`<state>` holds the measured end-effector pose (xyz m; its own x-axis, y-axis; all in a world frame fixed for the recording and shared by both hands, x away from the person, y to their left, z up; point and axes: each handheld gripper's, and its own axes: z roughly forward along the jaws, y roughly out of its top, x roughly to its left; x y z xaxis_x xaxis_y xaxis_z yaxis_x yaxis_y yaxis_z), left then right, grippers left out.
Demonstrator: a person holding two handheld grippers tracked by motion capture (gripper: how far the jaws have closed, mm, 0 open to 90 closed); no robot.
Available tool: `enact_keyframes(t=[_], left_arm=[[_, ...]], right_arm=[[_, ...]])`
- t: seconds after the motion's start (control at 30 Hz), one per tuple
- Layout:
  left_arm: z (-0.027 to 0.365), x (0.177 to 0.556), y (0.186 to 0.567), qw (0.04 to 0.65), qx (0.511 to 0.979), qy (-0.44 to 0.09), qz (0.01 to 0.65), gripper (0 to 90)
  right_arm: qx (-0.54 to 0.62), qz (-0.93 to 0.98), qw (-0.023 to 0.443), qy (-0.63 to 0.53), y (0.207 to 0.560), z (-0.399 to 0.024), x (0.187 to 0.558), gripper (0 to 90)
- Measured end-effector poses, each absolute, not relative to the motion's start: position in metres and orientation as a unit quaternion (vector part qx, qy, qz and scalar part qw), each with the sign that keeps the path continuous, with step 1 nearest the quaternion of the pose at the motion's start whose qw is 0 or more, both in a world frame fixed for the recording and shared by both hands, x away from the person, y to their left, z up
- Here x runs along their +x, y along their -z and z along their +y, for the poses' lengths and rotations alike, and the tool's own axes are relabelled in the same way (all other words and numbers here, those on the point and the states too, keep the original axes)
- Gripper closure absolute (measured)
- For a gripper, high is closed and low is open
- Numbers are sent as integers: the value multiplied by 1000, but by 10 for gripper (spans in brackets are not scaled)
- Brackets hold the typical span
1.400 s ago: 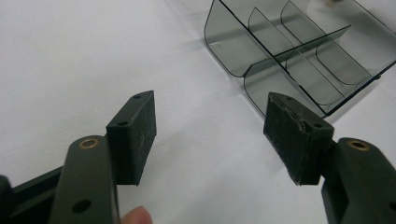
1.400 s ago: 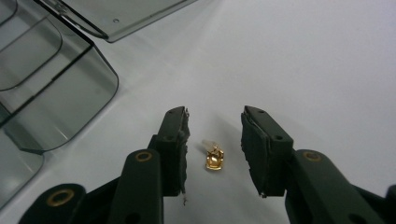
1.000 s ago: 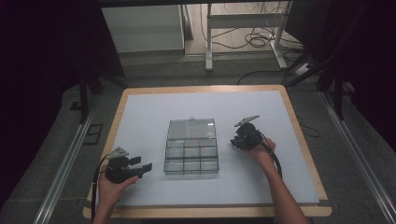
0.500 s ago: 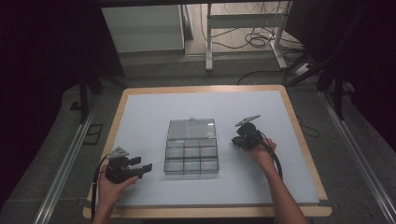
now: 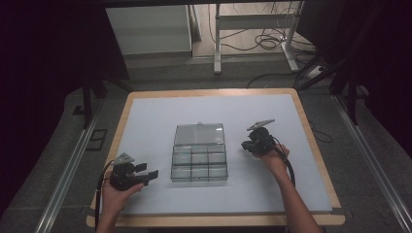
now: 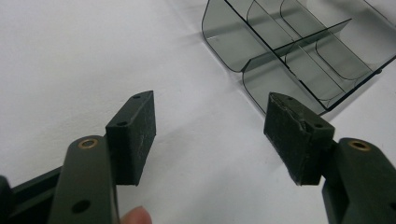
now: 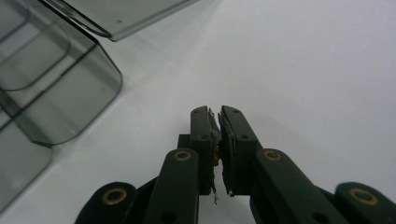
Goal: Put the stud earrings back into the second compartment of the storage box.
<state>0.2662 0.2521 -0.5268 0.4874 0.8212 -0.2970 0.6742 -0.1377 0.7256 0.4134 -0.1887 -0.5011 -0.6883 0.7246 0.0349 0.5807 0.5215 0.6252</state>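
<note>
Since the clear box [image 5: 199, 154] looks light, hard and slippery, grab its thin rim; left gripper [image 5: 148, 174] at 8 o'clock has fingers apart, right gripper [image 5: 246, 145] at 3 o'clock together.

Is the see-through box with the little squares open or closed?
Open. The smoky clear plastic compartment box has its lid folded back flat on the white table, and its compartments look empty in both gripper views.

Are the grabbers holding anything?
No, nothing is held. The left gripper is open over bare table. The right gripper has its fingers shut on nothing. Both sit beside the clear box.
</note>
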Motion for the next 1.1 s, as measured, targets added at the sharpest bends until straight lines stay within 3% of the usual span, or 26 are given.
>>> enact_keyframes(t=[1.1], left_arm=[[252, 267, 528, 424, 751, -84, 500, 342]], right_arm=[[330, 852, 97, -395, 473, -173, 390, 824]])
